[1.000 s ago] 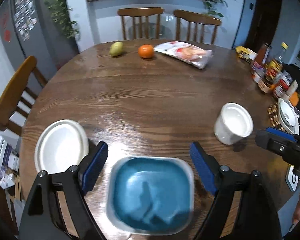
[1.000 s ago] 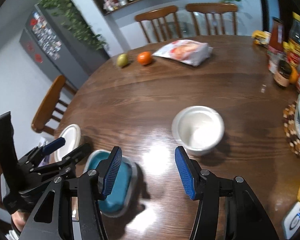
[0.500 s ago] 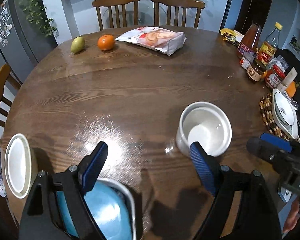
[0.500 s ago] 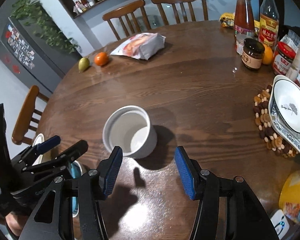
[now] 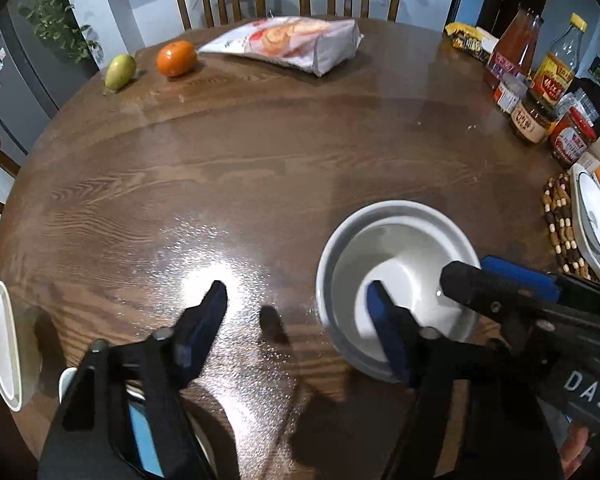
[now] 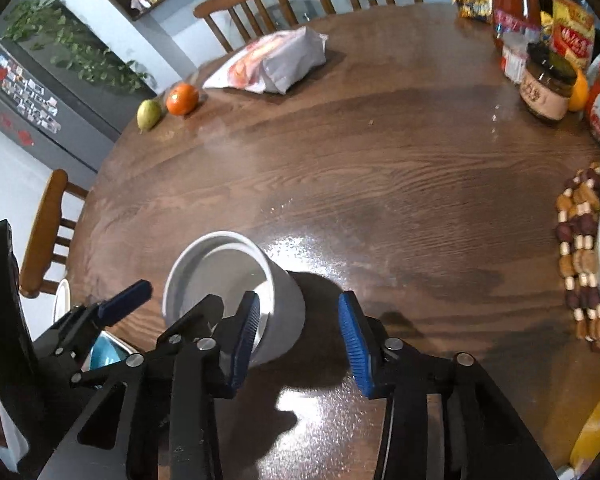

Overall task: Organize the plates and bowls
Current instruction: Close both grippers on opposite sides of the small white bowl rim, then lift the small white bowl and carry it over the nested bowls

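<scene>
I bring both grippers to the white bowl (image 6: pixel 236 292) standing near the middle of the surface (image 6: pixel 380 184); it looks empty. My right gripper (image 6: pixel 298 330) has wide jaws straddling its wall, so closing should pinch it. My left gripper (image 5: pixel 296 316), jaws also wide, holds nothing.

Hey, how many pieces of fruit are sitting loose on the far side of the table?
2: a green pear at the far left edge, and an orange just right of it. Another may hide among the jars.
</scene>
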`<state>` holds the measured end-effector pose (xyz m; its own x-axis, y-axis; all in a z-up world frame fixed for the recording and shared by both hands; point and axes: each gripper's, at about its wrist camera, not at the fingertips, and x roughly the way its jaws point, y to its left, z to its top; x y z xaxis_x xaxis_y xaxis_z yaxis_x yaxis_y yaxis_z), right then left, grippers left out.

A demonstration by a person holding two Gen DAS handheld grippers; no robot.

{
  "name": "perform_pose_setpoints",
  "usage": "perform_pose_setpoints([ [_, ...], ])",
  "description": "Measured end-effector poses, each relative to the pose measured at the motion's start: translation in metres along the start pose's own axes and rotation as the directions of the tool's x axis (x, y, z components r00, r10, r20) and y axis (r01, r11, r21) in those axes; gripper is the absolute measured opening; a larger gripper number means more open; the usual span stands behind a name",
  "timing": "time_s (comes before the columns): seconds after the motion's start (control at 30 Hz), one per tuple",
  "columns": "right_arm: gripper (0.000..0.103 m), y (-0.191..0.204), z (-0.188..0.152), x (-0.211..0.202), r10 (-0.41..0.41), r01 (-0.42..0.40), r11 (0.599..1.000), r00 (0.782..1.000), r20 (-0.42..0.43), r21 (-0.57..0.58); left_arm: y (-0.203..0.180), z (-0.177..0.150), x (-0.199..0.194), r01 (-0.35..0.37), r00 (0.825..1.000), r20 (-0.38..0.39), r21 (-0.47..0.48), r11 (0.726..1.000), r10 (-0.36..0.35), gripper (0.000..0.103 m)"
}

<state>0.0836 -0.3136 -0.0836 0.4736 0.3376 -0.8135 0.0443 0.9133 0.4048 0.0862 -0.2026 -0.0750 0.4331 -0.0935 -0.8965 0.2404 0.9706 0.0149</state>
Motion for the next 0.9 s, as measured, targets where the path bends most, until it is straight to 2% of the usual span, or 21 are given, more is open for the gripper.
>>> perform_pose_setpoints([
  [0.07,0.033,0.0,0.001,0.006,0.021,-0.021,1.0,1.0,-0.019,0.003,0.001,0.001,0.007,0.019,0.999,-0.026,-0.011,1.0,-0.019,0.047],
  [0.2,0.022,0.004,0.005,0.011,0.032,-0.032,0.999,0.999,-0.038,-0.005,-0.002,0.001,0.009,0.053,0.998,-0.035,-0.011,0.999,-0.054,0.033],
  [0.33,0.019,0.007,0.006,0.013,0.02,-0.021,1.0,0.999,-0.033,-0.016,-0.007,0.002,0.01,0.073,0.997,-0.035,0.005,0.997,-0.072,0.018],
  [0.53,0.017,0.013,0.007,0.014,0.016,-0.016,1.0,1.0,-0.026,-0.02,-0.007,0.0,0.017,0.065,0.997,-0.046,0.013,0.998,-0.064,0.013],
  [0.67,0.017,0.015,0.005,0.013,0.007,-0.007,1.0,1.0,-0.013,-0.018,-0.006,0.001,0.017,0.07,0.997,-0.042,0.016,0.997,-0.069,0.013],
  [0.9,0.015,0.026,0.001,0.005,0.001,-0.001,0.999,1.0,0.023,-0.032,0.001,0.001,0.002,0.061,0.998,0.009,0.021,0.998,-0.061,0.012],
])
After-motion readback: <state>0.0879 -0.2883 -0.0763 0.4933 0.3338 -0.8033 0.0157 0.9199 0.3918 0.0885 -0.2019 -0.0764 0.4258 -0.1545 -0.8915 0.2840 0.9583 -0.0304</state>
